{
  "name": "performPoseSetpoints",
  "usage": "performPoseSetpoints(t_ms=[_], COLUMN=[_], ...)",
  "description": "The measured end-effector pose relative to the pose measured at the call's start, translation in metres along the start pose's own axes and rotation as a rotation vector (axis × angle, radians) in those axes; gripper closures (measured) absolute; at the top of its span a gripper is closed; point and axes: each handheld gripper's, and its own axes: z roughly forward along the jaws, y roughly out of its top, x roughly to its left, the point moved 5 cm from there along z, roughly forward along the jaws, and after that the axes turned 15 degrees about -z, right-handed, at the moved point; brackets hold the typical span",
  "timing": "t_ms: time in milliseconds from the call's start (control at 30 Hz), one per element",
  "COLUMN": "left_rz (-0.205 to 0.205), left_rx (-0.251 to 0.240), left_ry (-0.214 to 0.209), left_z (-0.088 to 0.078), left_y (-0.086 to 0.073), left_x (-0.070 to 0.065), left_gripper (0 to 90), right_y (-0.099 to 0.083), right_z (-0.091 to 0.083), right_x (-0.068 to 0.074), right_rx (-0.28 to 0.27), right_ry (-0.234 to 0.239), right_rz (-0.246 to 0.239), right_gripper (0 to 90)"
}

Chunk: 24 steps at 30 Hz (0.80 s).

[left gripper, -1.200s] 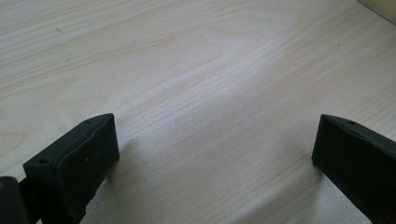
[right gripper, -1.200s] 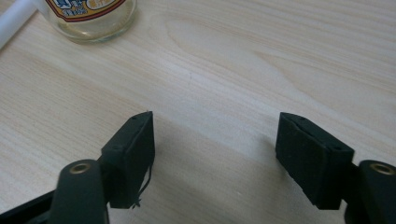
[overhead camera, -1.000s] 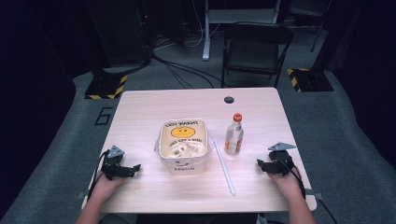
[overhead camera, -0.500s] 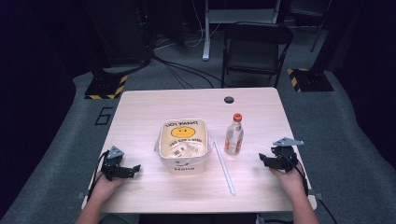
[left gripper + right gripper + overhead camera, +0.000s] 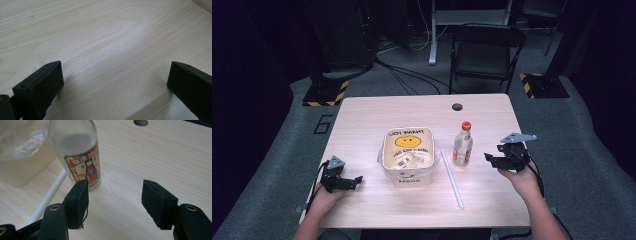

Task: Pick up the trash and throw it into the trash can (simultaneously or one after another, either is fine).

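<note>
Bottle (image 5: 462, 145): a small clear bottle with a red cap and an orange label, upright on the counter (image 5: 362, 120), just beyond the right fingers; in the right gripper view the bottle (image 5: 80, 152) rises just past the left-hand finger (image 5: 77, 202), apart from it.
Straw (image 5: 452, 177): a long white straw flat on the counter, between the bottle and the bag, touching neither as far as the high view tells; in the right gripper view the straw (image 5: 48, 197) runs beside the left-hand finger.
Bag (image 5: 408, 155): a clear plastic bag with a yellow smiley face and print, holding a pale container, in the middle of the counter, ahead of the left fingers and well apart from them.
Right gripper (image 5: 504, 159): held in the person's right hand (image 5: 524, 180) above the counter, fingers spread wide with only bare wood between them, pointing at the bottle.
Left gripper (image 5: 343, 180): held low at the near left of the counter, fingers (image 5: 40, 85) spread wide over bare wood, gripping nothing.
Counter hole (image 5: 457, 106): a dark round opening far beyond the fingers, near the far edge.
</note>
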Motion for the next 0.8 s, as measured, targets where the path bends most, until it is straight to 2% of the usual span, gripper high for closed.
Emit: performPoseSetpoints(t_ms=[333, 600, 800], left_rz=[0.003, 0.000, 0.000], left_rx=[0.011, 0.000, 0.000], left_ry=[-0.003, -0.002, -0.002], left_z=[-0.001, 0.000, 0.000], left_y=[0.000, 0.000, 0.000], left_x=[0.000, 0.000, 0.000], left_gripper=[0.5, 0.4, 0.4], right_y=[0.023, 0.042, 0.055], right_z=[-0.009, -0.020, -0.023], right_x=[-0.003, -0.001, 0.001], right_rx=[-0.025, -0.071, -0.083], right_ry=[0.046, 0.078, 0.091], right_rz=[0.014, 0.001, -0.014], right_gripper=[37.8, 38.6, 38.9])
